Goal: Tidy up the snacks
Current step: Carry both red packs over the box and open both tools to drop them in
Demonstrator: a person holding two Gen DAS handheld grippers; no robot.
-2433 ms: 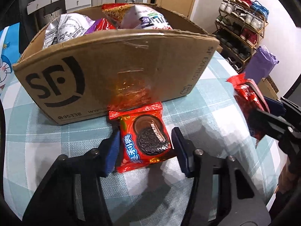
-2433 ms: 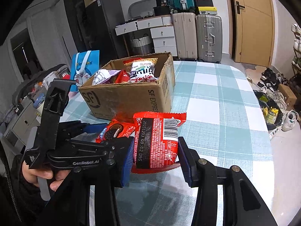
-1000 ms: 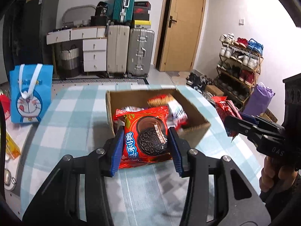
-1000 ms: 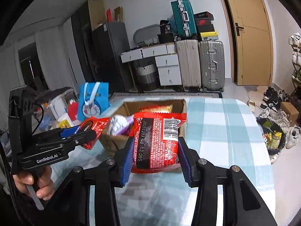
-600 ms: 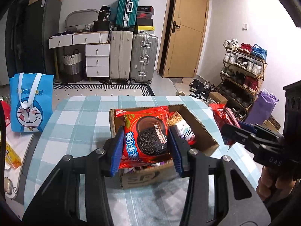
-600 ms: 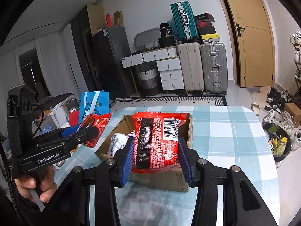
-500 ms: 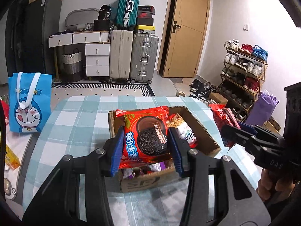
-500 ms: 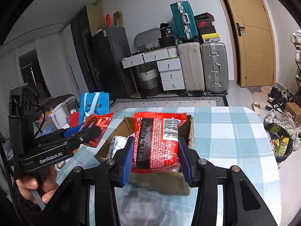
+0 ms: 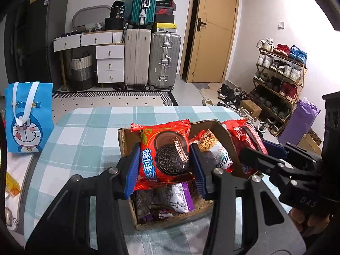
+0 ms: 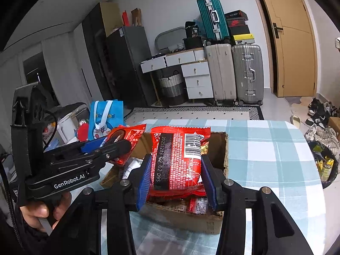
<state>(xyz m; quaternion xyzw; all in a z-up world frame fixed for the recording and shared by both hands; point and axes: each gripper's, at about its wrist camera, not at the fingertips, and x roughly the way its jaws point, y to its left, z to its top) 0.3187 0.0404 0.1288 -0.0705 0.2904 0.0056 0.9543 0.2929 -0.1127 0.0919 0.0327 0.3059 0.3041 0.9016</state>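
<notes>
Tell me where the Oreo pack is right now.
Clamped in the left gripper, the Oreo pack hangs over the open cardboard box, left of the right gripper's red packet.

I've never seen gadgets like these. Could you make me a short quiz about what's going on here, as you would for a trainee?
1. True or false: the left gripper is empty.
2. What does the right gripper hold? A) a can B) a red packet C) nothing
3. Fill in: both snacks hang above an open cardboard ____.

Key:
1. False; it clamps a cookie packet.
2. B
3. box
</notes>
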